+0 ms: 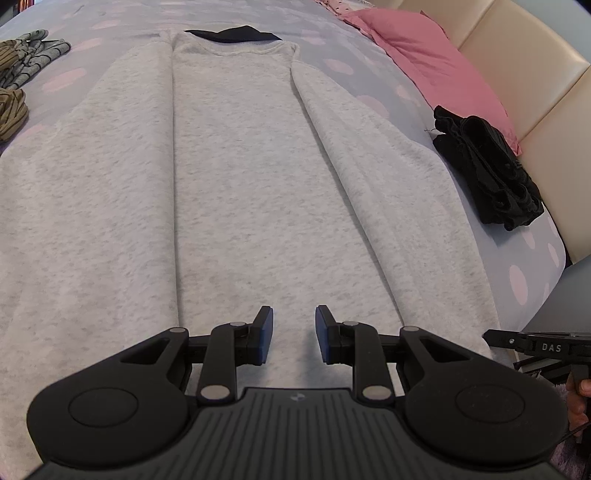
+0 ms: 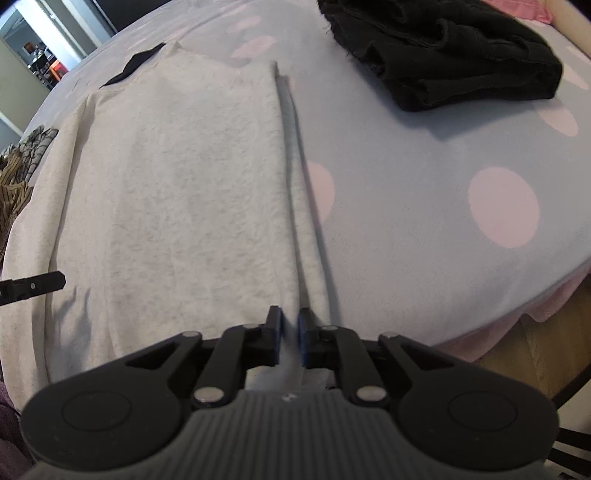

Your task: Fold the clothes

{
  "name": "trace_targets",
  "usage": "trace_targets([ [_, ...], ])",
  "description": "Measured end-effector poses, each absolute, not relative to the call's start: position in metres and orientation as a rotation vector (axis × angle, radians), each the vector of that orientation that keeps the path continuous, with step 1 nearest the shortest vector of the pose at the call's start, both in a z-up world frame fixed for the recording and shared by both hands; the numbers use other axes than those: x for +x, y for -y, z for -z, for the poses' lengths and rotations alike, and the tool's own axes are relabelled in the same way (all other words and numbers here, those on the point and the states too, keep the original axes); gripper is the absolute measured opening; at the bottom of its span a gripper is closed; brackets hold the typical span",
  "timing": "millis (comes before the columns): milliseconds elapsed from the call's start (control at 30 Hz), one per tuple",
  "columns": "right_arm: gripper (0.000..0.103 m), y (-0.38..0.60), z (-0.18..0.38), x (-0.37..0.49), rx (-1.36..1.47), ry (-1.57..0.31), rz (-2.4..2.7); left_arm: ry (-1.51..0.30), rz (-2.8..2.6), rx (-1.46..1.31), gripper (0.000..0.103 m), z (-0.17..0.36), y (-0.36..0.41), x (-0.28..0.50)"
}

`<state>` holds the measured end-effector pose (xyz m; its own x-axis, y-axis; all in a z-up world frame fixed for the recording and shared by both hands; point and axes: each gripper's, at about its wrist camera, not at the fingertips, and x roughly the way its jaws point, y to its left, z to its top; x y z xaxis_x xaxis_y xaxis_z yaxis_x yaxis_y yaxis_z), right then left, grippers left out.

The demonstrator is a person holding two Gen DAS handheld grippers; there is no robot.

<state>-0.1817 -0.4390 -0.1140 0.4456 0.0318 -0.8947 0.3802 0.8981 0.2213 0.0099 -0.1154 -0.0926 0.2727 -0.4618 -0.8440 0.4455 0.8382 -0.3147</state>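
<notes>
Grey sweatshirt [image 1: 236, 177] lies flat on the bed [image 2: 424, 192], collar at 12 o'clock. Left gripper [image 1: 294, 334] gapes empty; right gripper [image 2: 290, 338] pinches its hem edge. Thick fleece may slip, skewing the fold.

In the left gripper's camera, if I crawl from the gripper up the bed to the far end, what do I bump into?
Left gripper, open → grey sweatshirt lying flat with its sides folded in → its neckline → a black piece of cloth poking out behind the neckline → dotted bedsheet.
</notes>
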Motion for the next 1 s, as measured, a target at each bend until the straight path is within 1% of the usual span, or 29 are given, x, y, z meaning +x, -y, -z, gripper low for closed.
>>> trace_targets([
  [33,0.017,0.438,0.111,-0.184,0.415,-1.087,0.235,-1.142,0.609,-0.017,0.022,0.093,0.116,0.010],
  [100,0.026,0.429,0.098,-0.190,0.378,-1.046,0.246,-1.143,0.606,-0.019,0.022,0.093,0.116,0.011],
  [133,0.028,0.425,0.091,-0.194,0.360,-1.025,0.251,-1.143,0.607,-0.022,0.022,0.093,0.116,0.011],
  [233,0.028,0.407,0.075,-0.206,0.339,-0.972,0.222,-1.145,0.634,-0.042,0.022,0.090,0.118,0.009],
  [333,0.025,0.385,0.066,-0.219,0.329,-0.949,0.160,-1.142,0.684,-0.046,0.022,0.085,0.125,0.002],
  [433,0.024,0.357,0.074,-0.218,0.290,-0.991,0.095,-1.135,0.728,-0.025,0.022,0.078,0.137,-0.007],
  [533,0.024,0.346,0.094,-0.218,0.263,-1.087,0.102,-1.129,0.787,-0.001,0.022,0.071,0.150,-0.020],
  [700,0.024,0.362,0.123,-0.218,0.327,-1.226,0.143,-1.123,0.904,0.051,0.022,0.066,0.177,-0.047],
  [900,0.024,0.378,0.108,-0.216,0.301,-1.181,0.145,-1.137,0.928,0.114,0.022,0.073,0.189,-0.062],
  [1000,0.030,0.387,0.101,-0.214,0.288,-1.158,0.147,-1.148,0.899,0.121,0.022,0.077,0.187,-0.059],
])
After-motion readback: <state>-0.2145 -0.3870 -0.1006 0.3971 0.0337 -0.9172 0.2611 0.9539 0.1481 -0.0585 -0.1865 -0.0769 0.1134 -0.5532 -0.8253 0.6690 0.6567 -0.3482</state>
